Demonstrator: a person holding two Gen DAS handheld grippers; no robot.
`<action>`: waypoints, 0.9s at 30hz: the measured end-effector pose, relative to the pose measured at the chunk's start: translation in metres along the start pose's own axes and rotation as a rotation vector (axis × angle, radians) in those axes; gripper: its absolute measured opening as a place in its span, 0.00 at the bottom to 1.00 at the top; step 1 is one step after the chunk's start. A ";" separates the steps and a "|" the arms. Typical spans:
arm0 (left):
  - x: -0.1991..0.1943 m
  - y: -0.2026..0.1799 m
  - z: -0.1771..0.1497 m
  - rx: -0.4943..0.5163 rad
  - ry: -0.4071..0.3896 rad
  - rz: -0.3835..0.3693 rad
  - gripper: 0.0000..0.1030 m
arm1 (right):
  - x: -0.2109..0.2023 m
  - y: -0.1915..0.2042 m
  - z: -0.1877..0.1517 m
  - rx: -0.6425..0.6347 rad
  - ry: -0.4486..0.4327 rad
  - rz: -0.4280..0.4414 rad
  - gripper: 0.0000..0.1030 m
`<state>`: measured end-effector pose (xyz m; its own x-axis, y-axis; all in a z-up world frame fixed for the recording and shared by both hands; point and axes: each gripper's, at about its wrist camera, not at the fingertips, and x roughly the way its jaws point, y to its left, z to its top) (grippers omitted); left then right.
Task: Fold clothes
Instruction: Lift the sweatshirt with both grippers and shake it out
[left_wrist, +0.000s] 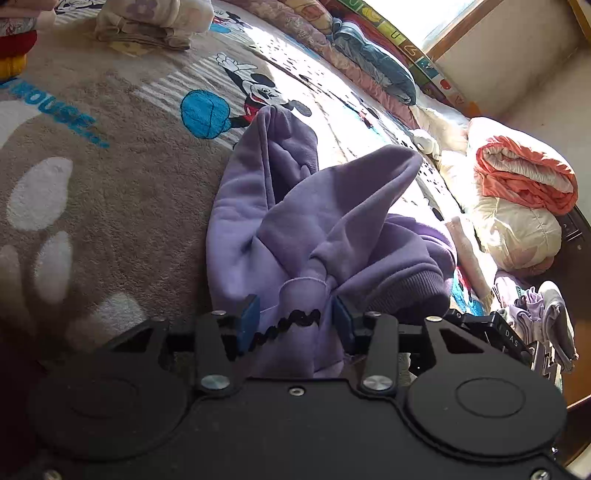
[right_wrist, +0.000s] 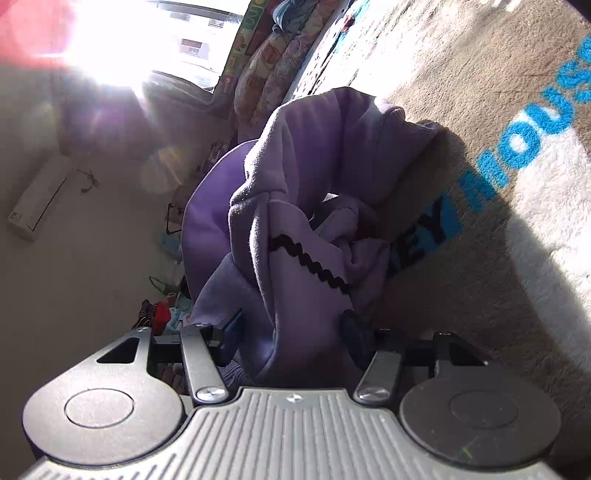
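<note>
Both grippers pinching the bunched purple sweatshirt (left_wrist: 295, 229)

Left gripper (left_wrist: 295, 325) and right gripper (right_wrist: 291, 325) each clamp fabric; better to draw them apart toward 9 and 3 o'clock, flattening it on the blanket (left_wrist: 110, 203)

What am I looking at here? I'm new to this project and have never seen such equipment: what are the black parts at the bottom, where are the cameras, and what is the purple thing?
No robot arm is involved: a person holds a two-finger gripper in each hand, and a fisheye camera on each looks forward along its fingers. The black parts at the bottom are the grippers' own bodies. One picture comes from the left gripper, the other from the right gripper. Both are shut on the same purple sweatshirt, bunched up, with a black zigzag trim. Under it lies a grey cartoon-mouse blanket with blue lettering. Farther off are a folded pale garment and rolled bedding.
</note>
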<state>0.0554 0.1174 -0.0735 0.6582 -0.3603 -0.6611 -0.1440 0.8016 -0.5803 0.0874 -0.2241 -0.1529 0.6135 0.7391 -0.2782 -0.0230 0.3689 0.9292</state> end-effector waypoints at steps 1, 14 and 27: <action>0.000 0.003 0.000 -0.014 -0.001 -0.005 0.34 | -0.003 0.000 0.002 -0.002 -0.007 -0.001 0.57; 0.004 -0.002 0.001 -0.059 -0.018 -0.042 0.35 | 0.008 -0.009 0.001 0.000 0.042 0.007 0.54; -0.008 0.001 0.004 -0.075 -0.047 -0.166 0.10 | -0.011 0.030 0.008 -0.030 -0.014 0.185 0.17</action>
<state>0.0529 0.1230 -0.0673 0.7109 -0.4608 -0.5313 -0.0837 0.6947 -0.7144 0.0865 -0.2258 -0.1201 0.6073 0.7881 -0.1000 -0.1598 0.2445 0.9564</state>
